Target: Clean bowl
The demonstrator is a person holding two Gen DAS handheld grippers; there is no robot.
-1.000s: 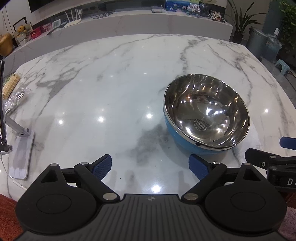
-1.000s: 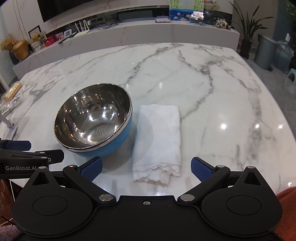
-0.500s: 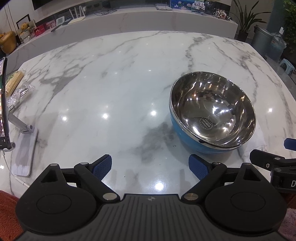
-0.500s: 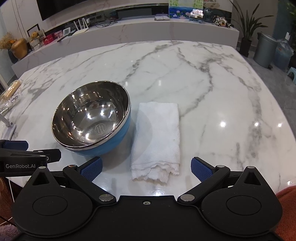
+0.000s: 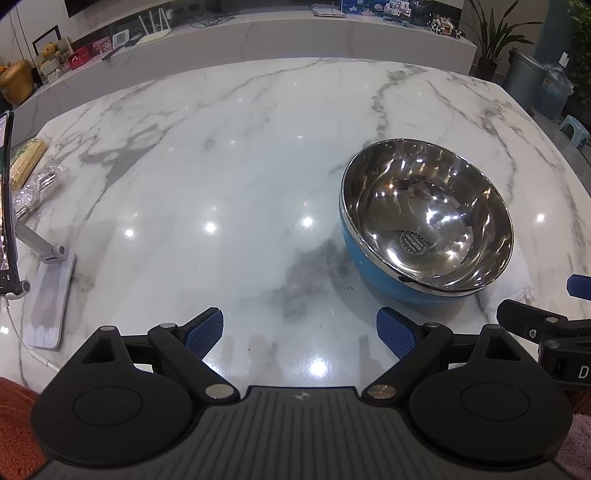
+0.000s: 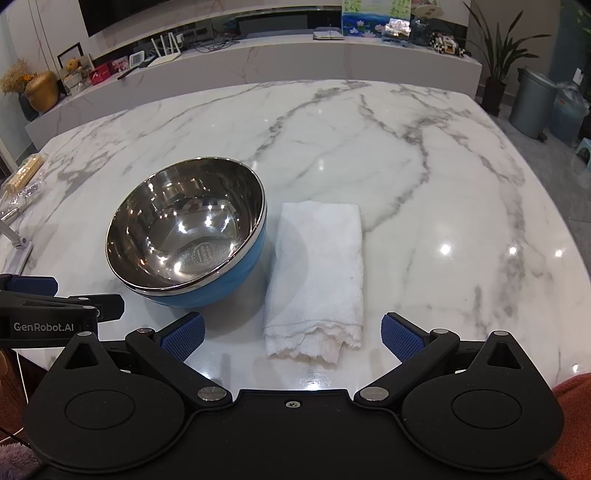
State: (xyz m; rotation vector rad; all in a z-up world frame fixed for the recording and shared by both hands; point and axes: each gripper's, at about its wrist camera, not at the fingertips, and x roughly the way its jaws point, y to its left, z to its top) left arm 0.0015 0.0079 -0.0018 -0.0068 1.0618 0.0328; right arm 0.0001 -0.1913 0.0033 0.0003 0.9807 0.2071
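Bowl (image 6: 184, 243) – mirror-polished steel inside, glossy blue outside; towel (image 6: 317, 273) – rough cloth; table (image 6: 424, 177) – glossy marble.

Looks like a home, open living and dining area. Big glossy marble table (image 6: 424, 177) up front, long marble ledge (image 6: 258, 70) behind it loaded with a wifi router (image 6: 166, 51), framed photos (image 6: 70, 55), a gold vase (image 6: 42, 90) with dried flowers and small knick-knacks. Dark TV screen (image 6: 147, 11) on the wall above. Potted plant (image 6: 498, 55), grey bin (image 6: 532, 103) and a little plastic stool (image 5: 574, 129) off to the side.
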